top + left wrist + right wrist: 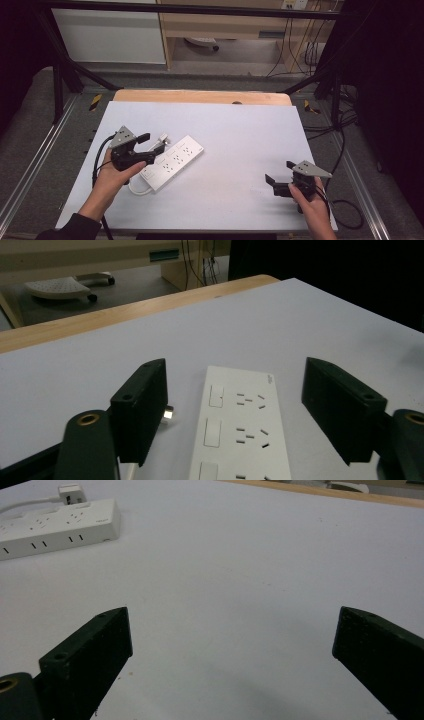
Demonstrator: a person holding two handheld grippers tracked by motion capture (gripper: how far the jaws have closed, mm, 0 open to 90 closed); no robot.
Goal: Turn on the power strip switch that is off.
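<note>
White table [240,150] carries a power strip [175,161] at 9 o'clock. Left gripper [150,145] straddles it, jaws apart; right gripper [280,172] idles, jaws apart. Next, likely: close on the strip squarely.

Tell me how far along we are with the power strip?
Done: the power strip lies flat on the table, its plug loose beside it. In hand: the left gripper straddles the strip, jaws open, not gripping. Left: whatever follows; the right gripper waits open, well apart.
</note>
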